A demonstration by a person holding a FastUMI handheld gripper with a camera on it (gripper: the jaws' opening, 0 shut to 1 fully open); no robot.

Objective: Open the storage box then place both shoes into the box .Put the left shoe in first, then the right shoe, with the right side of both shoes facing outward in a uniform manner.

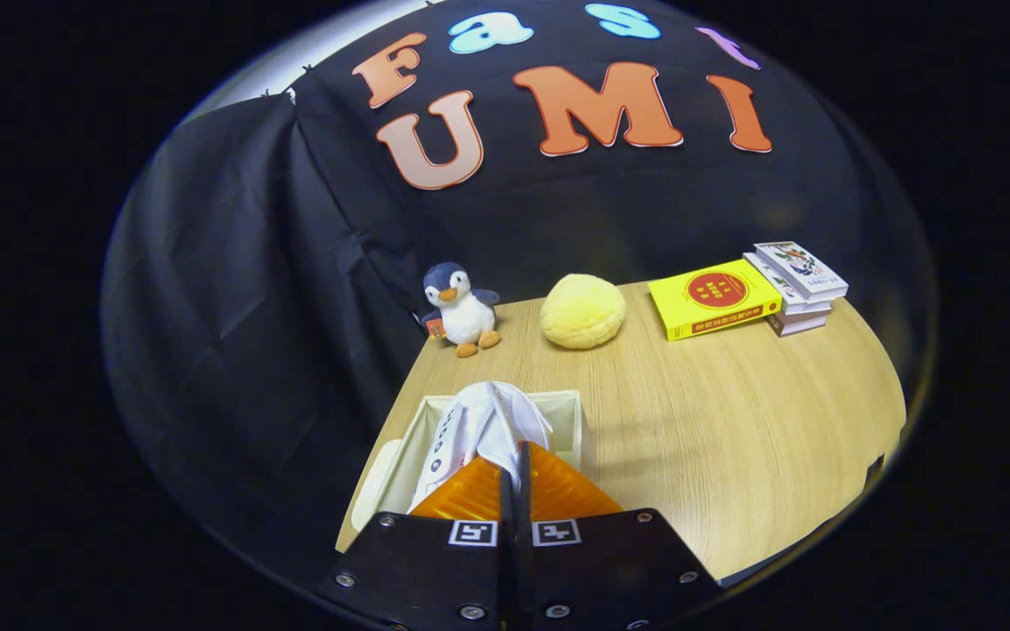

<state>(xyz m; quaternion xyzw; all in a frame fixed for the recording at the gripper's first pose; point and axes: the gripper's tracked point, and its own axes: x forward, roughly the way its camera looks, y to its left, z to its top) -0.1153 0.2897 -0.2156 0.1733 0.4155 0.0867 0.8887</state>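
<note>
While the gripper is closed on it, a white lace-up shoe is being held.
It is being hung over the open cream fabric storage box.

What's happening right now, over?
Gripper shut on white shoe. Shoe hanging over open box. Nothing in the way, over.
</note>
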